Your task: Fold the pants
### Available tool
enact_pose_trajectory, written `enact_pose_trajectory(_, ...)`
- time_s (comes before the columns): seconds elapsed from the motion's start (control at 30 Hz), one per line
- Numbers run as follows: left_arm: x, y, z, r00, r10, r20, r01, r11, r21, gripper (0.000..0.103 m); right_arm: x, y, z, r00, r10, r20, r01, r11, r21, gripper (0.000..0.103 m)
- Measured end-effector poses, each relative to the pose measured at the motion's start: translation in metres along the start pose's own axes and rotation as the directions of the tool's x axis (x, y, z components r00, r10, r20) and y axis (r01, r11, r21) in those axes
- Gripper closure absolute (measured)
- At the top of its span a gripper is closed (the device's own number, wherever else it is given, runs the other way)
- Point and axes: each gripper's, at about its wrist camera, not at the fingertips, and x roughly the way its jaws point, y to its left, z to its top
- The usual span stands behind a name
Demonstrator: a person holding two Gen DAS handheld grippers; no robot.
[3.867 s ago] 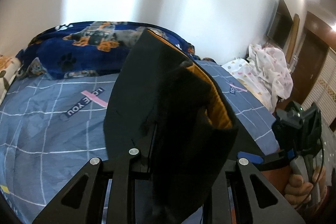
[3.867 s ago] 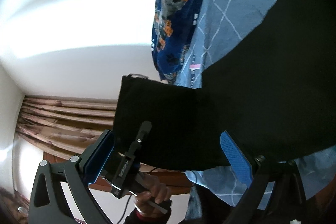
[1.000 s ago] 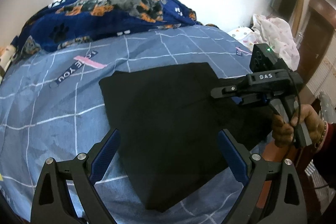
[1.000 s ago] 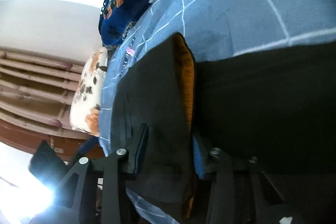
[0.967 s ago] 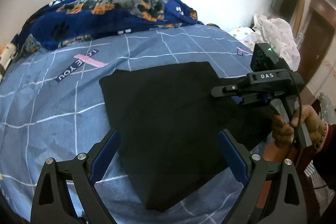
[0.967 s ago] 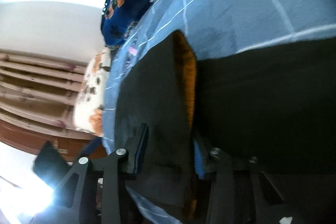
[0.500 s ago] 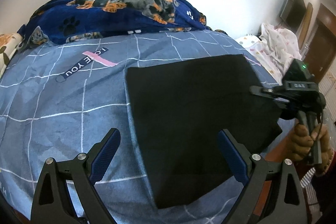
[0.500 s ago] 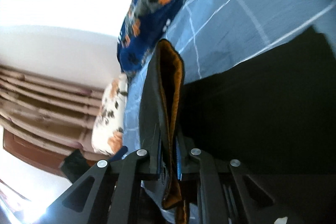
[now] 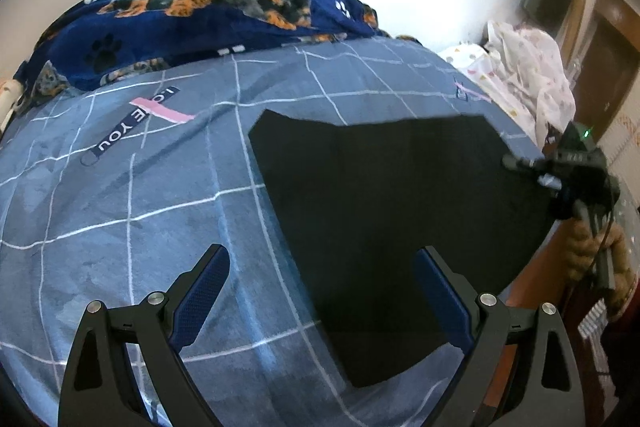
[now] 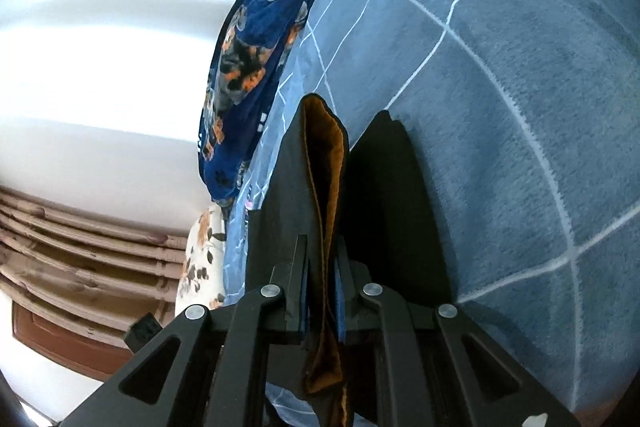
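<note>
The black pants (image 9: 384, 211) lie folded flat on the blue checked bed sheet (image 9: 132, 187). My left gripper (image 9: 320, 283) is open and empty, above the pants' near left edge. My right gripper (image 10: 322, 283) is shut on the pants' edge (image 10: 324, 163), which shows its orange lining and is lifted off the sheet. In the left wrist view the right gripper (image 9: 560, 163) sits at the pants' far right edge, held by a hand.
A dark blue dog-print blanket (image 9: 200, 11) is bunched along the bed's far side by the white wall. A white patterned cloth (image 9: 524, 67) lies at the far right. A floral pillow (image 10: 200, 259) and wooden furniture are beyond the bed.
My left gripper let go of the pants, opened and drew back. My right gripper closed on the pants' right edge and pulled it toward the right, flattening the cloth.
</note>
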Motion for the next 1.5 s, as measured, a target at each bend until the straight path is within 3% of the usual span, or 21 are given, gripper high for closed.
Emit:
enact_pose_trajectory(0.13,0.001,-0.005,-0.001,1.0,0.006,0.012,-0.007,0.999,0.036,0.009,-0.01,0.008,0.001,1.0,-0.006,0.03,0.008,0.999,-0.044,0.093)
enact_pose_trajectory(0.37,0.009,-0.008,-0.005,1.0,0.003,-0.02,-0.002,0.999,0.044,0.009,-0.034,-0.01,0.011,0.994,-0.02,0.107,0.021,1.0,-0.008,0.093)
enact_pose_trajectory(0.47,0.007,-0.006,-0.004,1.0,-0.002,-0.019,0.003,0.999,0.035,0.009,-0.055,-0.009,0.004,0.987,0.063,0.147,-0.071,0.996,0.05,0.092)
enact_pose_trajectory(0.53,0.005,-0.005,-0.003,1.0,-0.007,-0.011,0.007,1.0,0.024,0.009,-0.06,-0.001,-0.008,0.984,0.134,0.119,-0.141,0.988,0.055,0.083)
enact_pose_trajectory(0.6,0.003,-0.003,-0.002,1.0,-0.013,-0.007,0.013,1.0,0.009,0.009,-0.061,0.008,-0.03,0.979,0.19,0.069,-0.194,0.979,0.06,0.039)
enact_pose_trajectory(0.67,0.005,-0.001,-0.002,1.0,-0.02,-0.013,0.02,1.0,-0.008,0.009,-0.059,0.01,-0.051,0.979,0.201,0.039,-0.203,0.977,0.068,0.033)
enact_pose_trajectory(0.83,0.009,-0.003,-0.006,0.998,-0.033,-0.049,0.032,0.999,-0.021,0.009,-0.048,-0.012,-0.068,0.986,0.165,0.038,-0.168,0.976,0.139,0.035)
enact_pose_trajectory(0.9,0.006,-0.005,-0.008,0.999,-0.025,-0.039,0.025,1.0,-0.006,0.009,-0.045,-0.018,-0.065,0.982,0.183,0.054,-0.19,0.969,0.16,0.037)
enact_pose_trajectory(1.13,0.004,-0.008,-0.012,0.999,-0.028,-0.045,0.028,1.0,0.0,0.009,-0.037,-0.001,-0.048,0.998,0.046,0.049,-0.051,0.994,0.102,0.037)
enact_pose_trajectory(1.17,0.005,-0.009,-0.013,0.998,-0.029,-0.052,0.029,1.0,0.002,0.009,-0.033,0.0,-0.046,0.998,0.033,0.045,-0.037,0.995,0.095,0.047)
enact_pose_trajectory(1.2,0.005,-0.01,-0.014,0.998,-0.028,-0.059,0.028,1.0,0.008,0.009,-0.03,0.002,-0.045,0.999,0.019,0.041,-0.022,0.996,0.085,0.073)
enact_pose_trajectory(1.23,0.006,-0.011,-0.014,0.998,-0.025,-0.061,0.026,1.0,0.014,0.009,-0.026,0.004,-0.044,0.999,-0.01,0.036,0.008,0.998,0.068,0.086)
enact_pose_trajectory(1.3,0.005,-0.013,-0.014,0.998,-0.019,-0.064,0.021,0.999,0.03,0.009,-0.023,0.005,-0.043,0.998,-0.048,0.039,0.046,0.997,0.06,0.09)
enact_pose_trajectory(1.5,-0.005,-0.014,-0.013,0.999,-0.014,-0.037,0.016,0.999,0.052,0.009,-0.043,0.029,-0.064,0.997,-0.006,0.082,0.003,0.999,0.04,0.092)
